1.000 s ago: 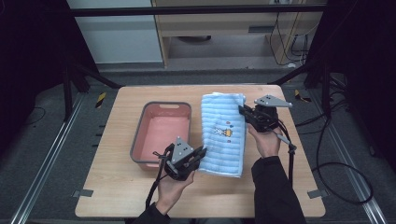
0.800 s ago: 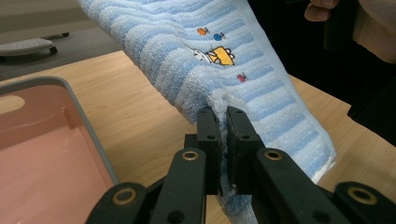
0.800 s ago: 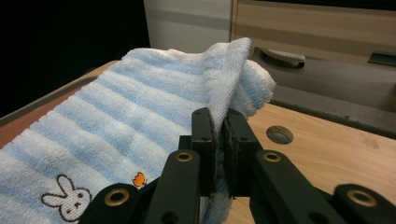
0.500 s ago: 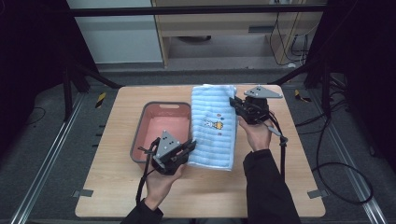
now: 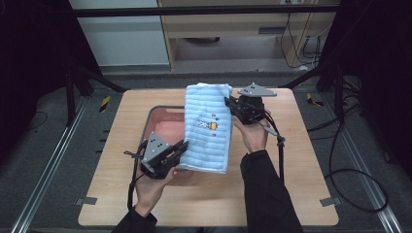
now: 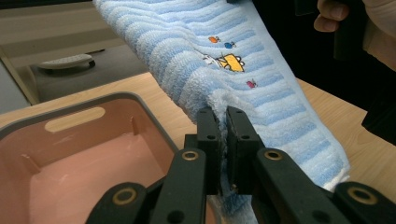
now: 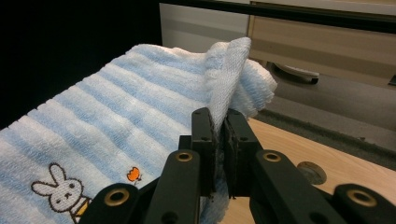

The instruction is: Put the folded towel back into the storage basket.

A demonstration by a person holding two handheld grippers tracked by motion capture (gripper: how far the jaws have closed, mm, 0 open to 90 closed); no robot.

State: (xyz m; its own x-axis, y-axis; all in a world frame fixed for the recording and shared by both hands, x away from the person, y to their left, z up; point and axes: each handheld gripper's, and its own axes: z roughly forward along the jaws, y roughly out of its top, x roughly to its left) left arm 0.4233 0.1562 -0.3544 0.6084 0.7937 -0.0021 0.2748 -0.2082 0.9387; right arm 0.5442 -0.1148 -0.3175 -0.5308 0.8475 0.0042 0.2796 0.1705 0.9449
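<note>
Both tongs are clamped tight on the same blue striped towel [image 5: 208, 128], so it's stretched out between them above the desk [image 5: 301, 160]. The left tongs [image 5: 180, 147] have the near edge pinched, the right tongs [image 5: 228, 103] the far edge. The towel's got a little bunny print [image 7: 63, 190] and hangs partly over the pink plastic bin [image 5: 160, 121], near side lower than the far one.

Even overhead light, dark surroundings
</note>
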